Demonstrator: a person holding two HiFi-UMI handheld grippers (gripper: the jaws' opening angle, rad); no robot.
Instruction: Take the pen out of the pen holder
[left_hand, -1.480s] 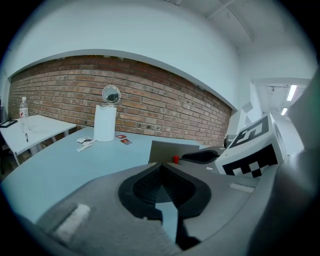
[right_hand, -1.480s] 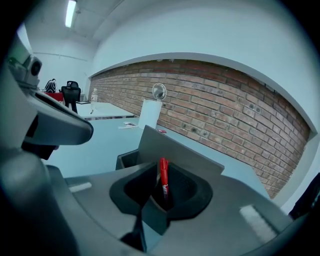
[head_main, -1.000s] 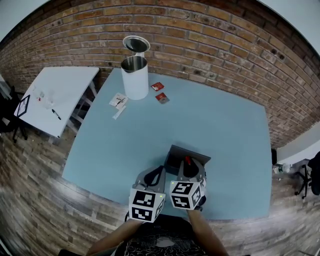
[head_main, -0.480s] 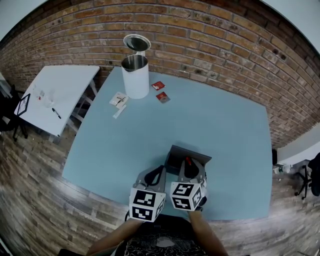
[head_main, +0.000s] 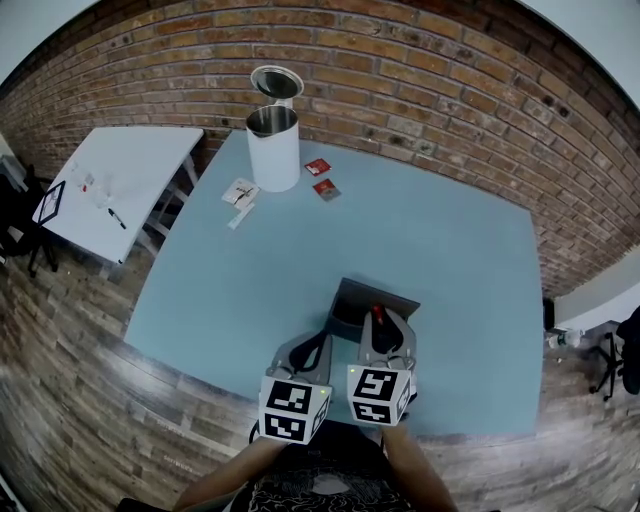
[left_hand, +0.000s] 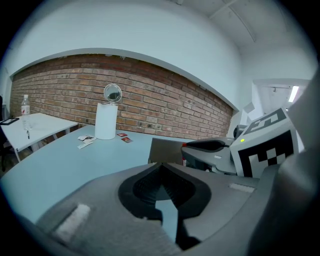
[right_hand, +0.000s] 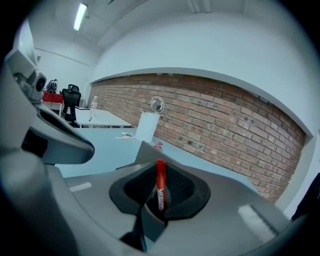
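The right gripper (head_main: 386, 330) (right_hand: 160, 171) is clamped on the red marker pen with a white printed barrel (head_main: 377, 319) (right_hand: 160, 192). In the right gripper view the pen stands upright in the dark hollow between the two grey jaws, red cap uppermost. In the head view the pen sits at the near edge of the dark grey box-shaped pen holder (head_main: 388, 297) (right_hand: 141, 153), right over its opening. Whether its lower end is inside the holder cannot be told.

The left gripper (head_main: 319, 342) (left_hand: 162, 171) has its jaws drawn together on nothing, with only a narrow slit of desk showing through them. It rests just to the left of the pen holder and close beside the right gripper. The pen holder (left_hand: 164, 150) shows just beyond its jaws. Each gripper carries its marker cube at the near end, and the person's forearms reach in from the bottom edge.

The pen holder stands on the pale blue desk (head_main: 250, 300), near the desk's front edge. Well beyond the holder, at the far left corner of the desk, stands a white cylindrical bin with an open metal lid (head_main: 273, 148). Two small red packets (head_main: 321, 179) lie just right of the bin and some white paper scraps (head_main: 240, 196) lie in front of it. Further left of the pen holder, off the desk, is a white side table (head_main: 120, 185) on the wooden floor, and a red brick wall (head_main: 420, 90) runs behind the desk.
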